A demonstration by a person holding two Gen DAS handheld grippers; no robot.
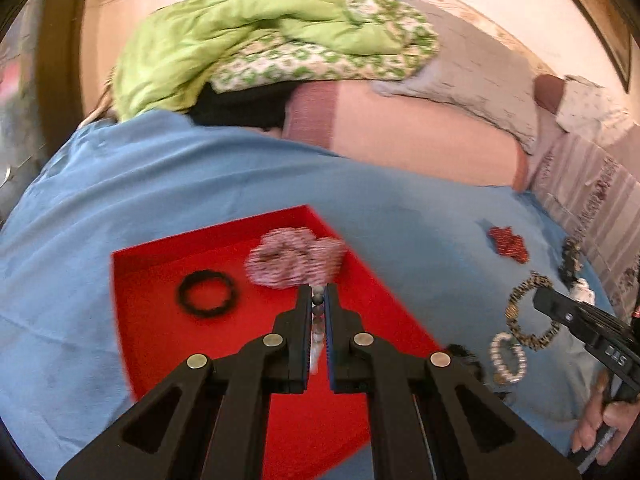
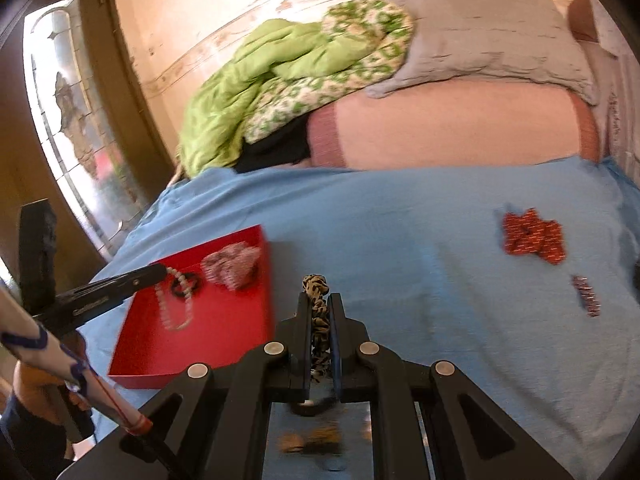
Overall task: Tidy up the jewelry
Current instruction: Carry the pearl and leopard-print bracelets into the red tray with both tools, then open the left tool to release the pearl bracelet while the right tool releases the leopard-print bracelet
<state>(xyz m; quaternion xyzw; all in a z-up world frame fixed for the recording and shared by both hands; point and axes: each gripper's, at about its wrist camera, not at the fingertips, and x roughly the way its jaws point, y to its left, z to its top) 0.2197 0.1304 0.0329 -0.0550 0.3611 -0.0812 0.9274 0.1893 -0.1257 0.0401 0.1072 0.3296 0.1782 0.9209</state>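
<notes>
Left gripper [image 1: 318, 300]: clamped on pale bead bracelet [image 2: 175, 300], which hangs long axis downward over red tray [image 2: 224, 344], lower left of right-wrist view. Tray holds black hair band [image 1: 206, 293] and pink scrunchie [image 1: 296, 258]. Right gripper [image 2: 320, 300]: clamped on leopard-print scrunchie [image 2: 318, 320], lengthwise along the fingers. Judged roughly midway: red scrunchie [image 2: 534, 236] and small clip [image 2: 586, 295] remain on blue sheet [image 2: 400, 240], right.
</notes>
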